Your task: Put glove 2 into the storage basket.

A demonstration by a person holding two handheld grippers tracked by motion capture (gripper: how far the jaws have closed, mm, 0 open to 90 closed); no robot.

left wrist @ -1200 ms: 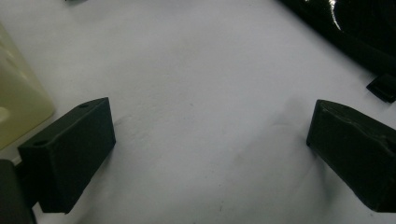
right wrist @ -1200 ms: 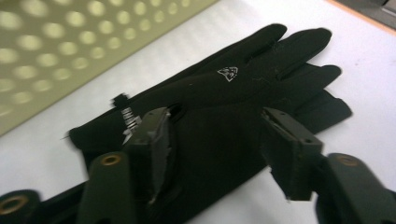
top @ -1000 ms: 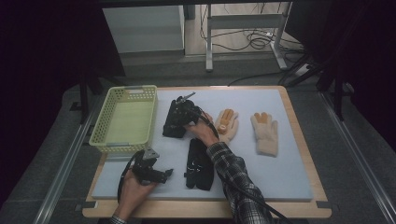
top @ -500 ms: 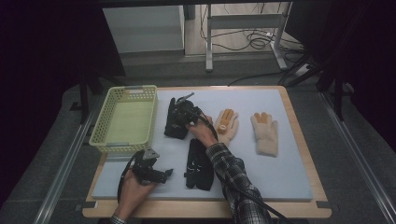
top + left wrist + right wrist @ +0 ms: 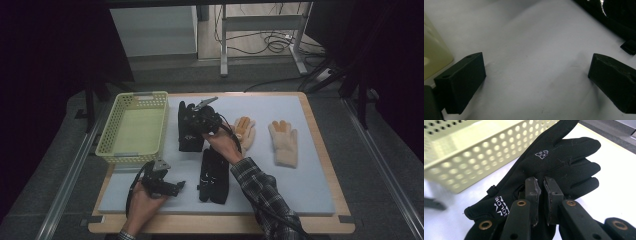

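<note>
On the table's mat (image 5: pixel 310 180), the basket (image 5: pixel 134 129) sits at the far left. Just right of it lies one glove (image 5: pixel 187 135), with a second glove (image 5: pixel 215 175) nearer the person. Further right lie two more gloves (image 5: pixel 245 131) (image 5: pixel 285 142) (side by side, slightly apart).

Dark room, grey floor (image 5: pixel 165 70) — metal table legs (image 5: pixel 224 45), cables (image 5: pixel 272 42)

Right gripper (image 5: pixel 541 192) jaws pinched together; left gripper (image 5: pixel 536 75) spread wide.
</note>
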